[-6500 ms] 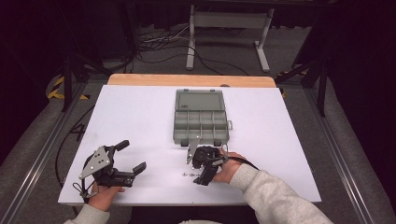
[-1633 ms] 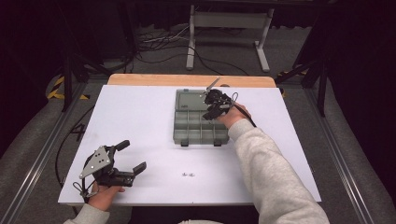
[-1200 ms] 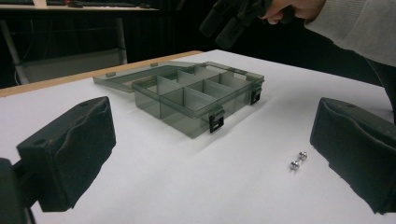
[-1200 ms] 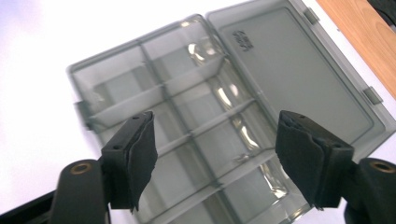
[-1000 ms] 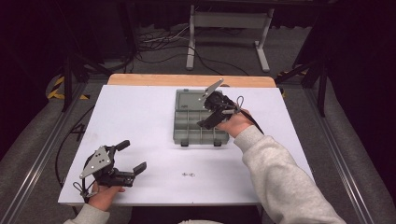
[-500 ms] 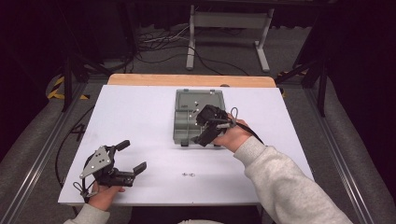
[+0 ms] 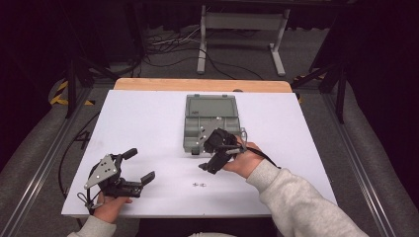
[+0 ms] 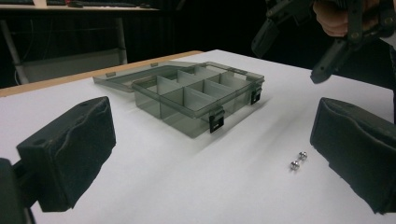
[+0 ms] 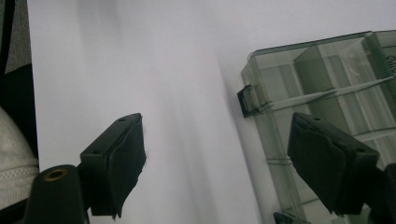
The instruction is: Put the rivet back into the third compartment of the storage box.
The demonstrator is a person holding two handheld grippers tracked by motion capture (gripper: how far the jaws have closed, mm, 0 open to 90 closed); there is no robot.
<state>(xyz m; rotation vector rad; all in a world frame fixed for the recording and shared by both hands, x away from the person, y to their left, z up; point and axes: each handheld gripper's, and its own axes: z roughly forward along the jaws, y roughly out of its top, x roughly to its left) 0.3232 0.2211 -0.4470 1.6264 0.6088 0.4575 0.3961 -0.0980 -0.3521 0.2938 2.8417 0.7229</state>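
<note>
1. My right gripper [image 7: 213,159] hangs over the near edge of the compartment box [image 7: 213,129], jaws spread wide with nothing between them; they have just been opening a little further; in the right gripper view the pads frame bare table and the box's front corner with its dark latch [image 9: 247,100].

2. My left gripper [image 7: 129,174] rests low on the table near the front left corner, jaws also wide apart and empty; in the left gripper view its two black pads [image 8: 70,149] frame the box.

3. The two small metal balls [image 7: 199,185] lie close together on the white surface, between my hands and nearer the front edge than the box; they show just beside my left gripper's right-hand pad [image 8: 297,160].

4. The step in hand, as I judge it, is the trip from the box to those balls; the next move calls for lowering the right jaws squarely around one ball and closing gently, since something so small and round could roll away.

5. The box is translucent grey, lid [image 7: 211,106] folded flat behind it, dividers visible; I cannot tell what its cells hold.

6. The white tabletop [image 7: 138,123] has a wooden strip [image 7: 148,84] at its far edge; beyond it, a dark room, cables on the floor [image 7: 163,42], and a pale metal stand [image 7: 237,29].
</note>
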